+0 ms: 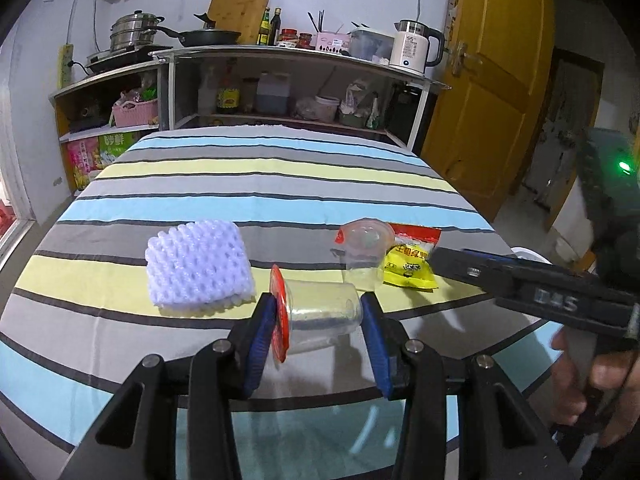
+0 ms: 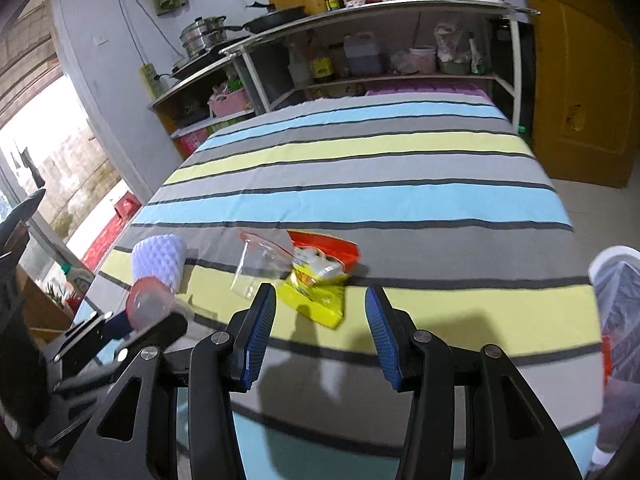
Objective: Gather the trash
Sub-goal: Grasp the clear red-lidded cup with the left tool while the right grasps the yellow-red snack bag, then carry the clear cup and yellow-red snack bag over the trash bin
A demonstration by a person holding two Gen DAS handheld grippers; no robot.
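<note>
While our left claw clamps the clear ribbed-plastic cup with its red foil lid on the striped cloth surface, our right claw hangs spread and empty over the crinkled yellow packet.

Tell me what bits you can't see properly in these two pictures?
- Trash bin: right wrist view, cut off by the right edge and blurred; its inside is hidden.
- Yellow packet: left wrist view, print too small to read; the second cup covers its left edge.
- Held cup: left wrist view, the left gripper jaws cover both ends.
- Person's hand: left wrist view, dark and cut by the edge.
</note>
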